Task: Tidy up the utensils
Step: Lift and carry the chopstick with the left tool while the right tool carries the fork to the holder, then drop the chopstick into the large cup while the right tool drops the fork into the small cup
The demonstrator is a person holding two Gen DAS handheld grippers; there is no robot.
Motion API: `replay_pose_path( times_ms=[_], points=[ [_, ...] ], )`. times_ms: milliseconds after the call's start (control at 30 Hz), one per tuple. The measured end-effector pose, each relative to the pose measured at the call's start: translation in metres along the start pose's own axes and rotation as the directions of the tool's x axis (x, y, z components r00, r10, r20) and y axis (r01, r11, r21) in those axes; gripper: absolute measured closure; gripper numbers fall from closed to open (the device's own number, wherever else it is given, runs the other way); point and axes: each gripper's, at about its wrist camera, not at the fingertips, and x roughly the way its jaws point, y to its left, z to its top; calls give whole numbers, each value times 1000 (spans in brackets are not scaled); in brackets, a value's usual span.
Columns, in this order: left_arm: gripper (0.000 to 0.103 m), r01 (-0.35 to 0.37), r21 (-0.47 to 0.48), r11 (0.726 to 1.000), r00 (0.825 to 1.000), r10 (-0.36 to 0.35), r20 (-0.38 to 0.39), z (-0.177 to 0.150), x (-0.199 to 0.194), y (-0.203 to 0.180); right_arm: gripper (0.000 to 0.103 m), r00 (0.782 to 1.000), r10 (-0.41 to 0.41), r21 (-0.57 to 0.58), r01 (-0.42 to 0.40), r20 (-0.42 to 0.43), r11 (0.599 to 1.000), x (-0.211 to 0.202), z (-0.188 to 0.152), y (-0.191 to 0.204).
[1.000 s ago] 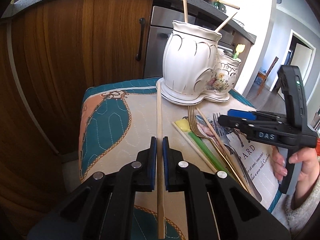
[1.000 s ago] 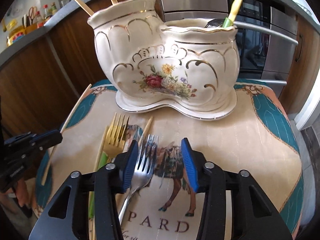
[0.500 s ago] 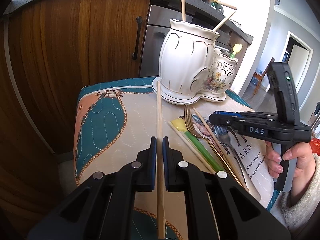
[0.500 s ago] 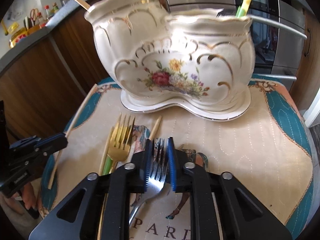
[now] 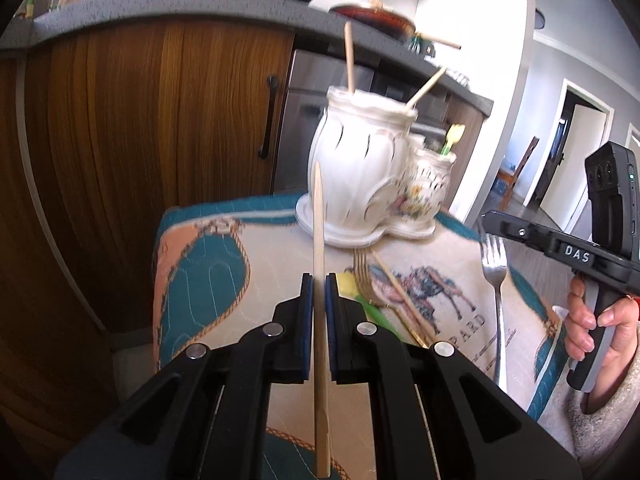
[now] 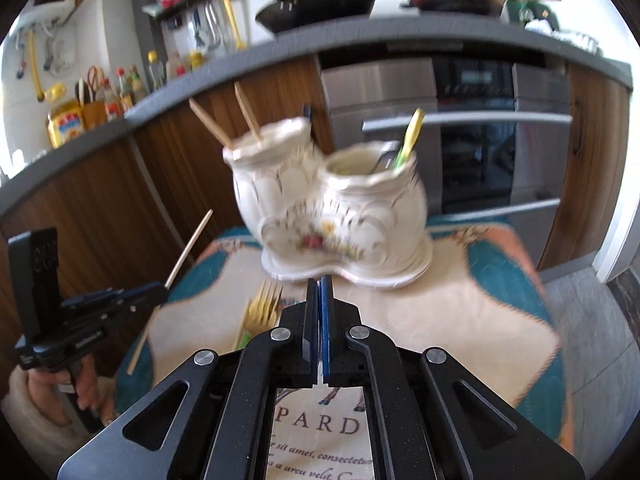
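My left gripper [image 5: 319, 280] is shut on a wooden chopstick [image 5: 319, 216] and holds it raised above the mat, tip toward the white double ceramic holder [image 5: 362, 172]. My right gripper [image 6: 319, 284] is shut on a silver fork [image 5: 495, 276], lifted off the mat; the fork hangs from the jaws in the left wrist view and is edge-on in the right wrist view. The holder [image 6: 328, 208] has two chopsticks in its tall pot and a yellow-green utensil [image 6: 409, 136] in its low pot. A gold fork [image 6: 262, 308] lies on the mat.
A quilted teal and beige mat [image 5: 208, 280] covers the small table. A loose chopstick [image 5: 400, 296] and a yellow-green utensil [image 5: 362, 300] lie by the gold fork. Wooden cabinets [image 5: 140, 140] and an oven [image 6: 472, 136] stand behind.
Both grippers have risen. The right gripper closed on the silver fork and lifted it off the mat. The left gripper lifted its chopstick higher.
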Motion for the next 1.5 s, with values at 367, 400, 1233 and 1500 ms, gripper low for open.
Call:
replay_pose_path(
  times_ms=[367,400,1233,1500],
  points=[
    [97,-4,1,1000,978,4,208,26,-39,-7,101,926,-167,-102,213,340,972,-68,36,22],
    [97,22,-9,1000,974,-19,228,34,-43,-8,101,914,-179,-106,231,363,967,-72,41,24],
    [97,71,71,995,901,-95,424,173,48,-59,101,763,-365,66,393,534,917,-32,144,-27],
    [97,31,71,997,905,-58,421,159,69,-59,101,802,-384,-53,456,457,889,7,137,-19]
  ],
)
